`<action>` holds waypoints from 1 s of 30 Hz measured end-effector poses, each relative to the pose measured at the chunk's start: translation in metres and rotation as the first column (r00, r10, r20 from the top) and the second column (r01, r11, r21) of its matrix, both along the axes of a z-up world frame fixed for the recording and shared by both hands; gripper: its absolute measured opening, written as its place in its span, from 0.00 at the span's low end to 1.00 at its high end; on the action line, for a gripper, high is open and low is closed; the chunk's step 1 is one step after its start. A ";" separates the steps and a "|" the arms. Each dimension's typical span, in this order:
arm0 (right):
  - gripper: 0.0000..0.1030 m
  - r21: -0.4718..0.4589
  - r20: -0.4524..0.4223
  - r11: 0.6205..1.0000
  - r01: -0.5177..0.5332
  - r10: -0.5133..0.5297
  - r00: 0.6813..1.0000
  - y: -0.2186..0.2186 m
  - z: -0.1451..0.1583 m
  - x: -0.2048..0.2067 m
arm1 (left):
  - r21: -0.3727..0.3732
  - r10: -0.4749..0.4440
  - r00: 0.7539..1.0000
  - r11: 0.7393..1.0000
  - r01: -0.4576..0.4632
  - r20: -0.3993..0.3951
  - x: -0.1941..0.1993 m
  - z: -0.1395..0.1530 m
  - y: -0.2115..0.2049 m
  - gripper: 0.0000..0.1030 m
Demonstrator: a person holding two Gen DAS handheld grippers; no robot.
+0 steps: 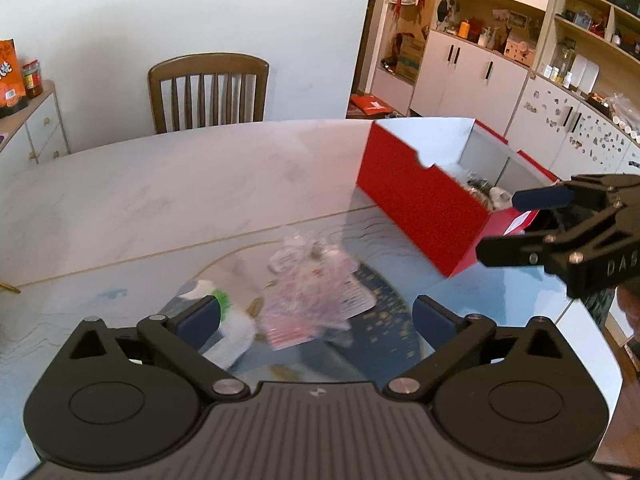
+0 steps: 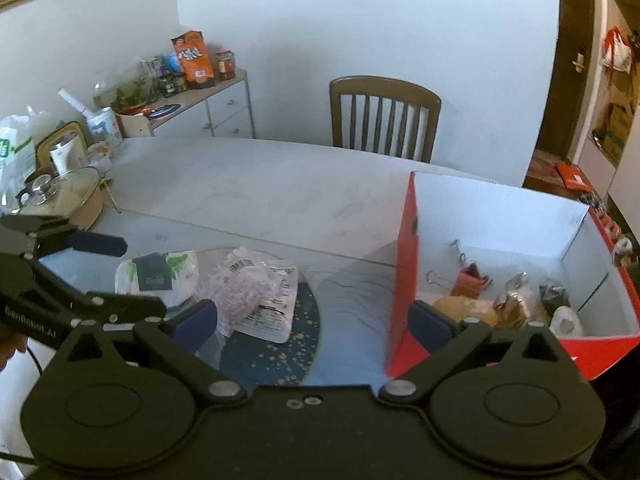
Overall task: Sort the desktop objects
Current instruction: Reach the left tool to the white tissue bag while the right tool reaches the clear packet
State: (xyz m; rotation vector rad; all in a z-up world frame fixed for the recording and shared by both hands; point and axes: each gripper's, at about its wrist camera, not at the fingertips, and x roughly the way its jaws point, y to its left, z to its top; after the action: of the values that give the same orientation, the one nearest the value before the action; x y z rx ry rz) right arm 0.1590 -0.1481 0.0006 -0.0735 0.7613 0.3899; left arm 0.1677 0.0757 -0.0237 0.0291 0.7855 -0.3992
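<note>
Hovering empty with jaws spread, left tool over plastic packets, right tool beside red box.

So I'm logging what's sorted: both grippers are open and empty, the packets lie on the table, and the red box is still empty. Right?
Not quite: the red box already holds things, among them a binder clip, as the right wrist view shows. The left gripper and right gripper are open and empty, and the packets lie on the table.
</note>
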 end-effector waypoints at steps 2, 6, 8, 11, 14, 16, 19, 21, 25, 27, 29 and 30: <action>0.99 -0.002 -0.010 1.000 0.020 -0.020 1.000 0.009 -0.002 0.002 | 0.008 -0.004 1.000 1.000 0.004 -0.002 0.001 -0.007 0.009 1.00; 0.99 -0.011 -0.026 0.999 0.052 -0.052 0.998 0.029 -0.008 0.007 | 0.041 -0.026 1.000 0.999 0.026 -0.003 0.007 -0.021 0.027 1.00; 0.99 -0.024 -0.033 0.997 0.070 -0.070 0.997 0.039 -0.013 0.010 | 0.054 -0.039 0.999 0.998 0.039 -0.012 0.012 -0.028 0.032 1.00; 0.99 -0.037 -0.046 0.995 0.091 -0.093 0.995 0.055 -0.020 0.015 | 0.066 -0.058 0.998 0.996 0.059 -0.022 0.020 -0.037 0.042 1.00; 0.99 -0.044 -0.055 0.993 0.109 -0.112 0.992 0.070 -0.026 0.022 | 0.070 -0.069 0.997 0.995 0.071 -0.027 0.026 -0.044 0.048 1.00; 0.99 -0.049 -0.063 0.991 0.126 -0.129 0.990 0.079 -0.031 0.027 | 0.077 -0.082 0.996 0.994 0.084 -0.026 0.030 -0.046 0.050 1.00; 0.99 -0.051 -0.083 0.988 0.146 -0.150 0.985 0.093 -0.039 0.035 | 0.087 -0.101 0.995 0.991 0.103 -0.025 0.038 -0.052 0.054 1.00; 0.98 -0.061 -0.090 0.986 0.158 -0.163 0.982 0.101 -0.045 0.040 | 0.092 -0.100 0.994 0.990 0.103 -0.032 0.045 -0.056 0.056 1.00; 0.98 -0.072 -0.112 0.979 0.193 -0.200 0.973 0.111 -0.055 0.052 | 0.085 -0.107 0.993 0.990 0.111 -0.055 0.056 -0.069 0.063 1.00; 0.98 -0.075 -0.128 0.974 0.215 -0.224 0.966 0.114 -0.061 0.058 | 0.088 -0.112 0.992 0.989 0.117 -0.062 0.059 -0.074 0.064 1.00; 0.98 -0.073 -0.150 0.970 0.232 -0.240 0.959 0.116 -0.066 0.063 | 0.090 -0.119 0.991 0.988 0.125 -0.067 0.062 -0.079 0.065 1.00; 0.98 -0.073 -0.158 0.969 0.238 -0.247 0.956 0.117 -0.068 0.065 | 0.089 -0.124 0.990 0.988 0.130 -0.068 0.063 -0.081 0.065 1.00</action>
State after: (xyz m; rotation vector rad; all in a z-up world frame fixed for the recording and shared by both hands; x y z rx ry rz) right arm 0.2243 -0.0312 -0.0673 0.0030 0.9343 0.1421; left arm 0.2309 0.1406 -0.1049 0.1554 0.8664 -0.4860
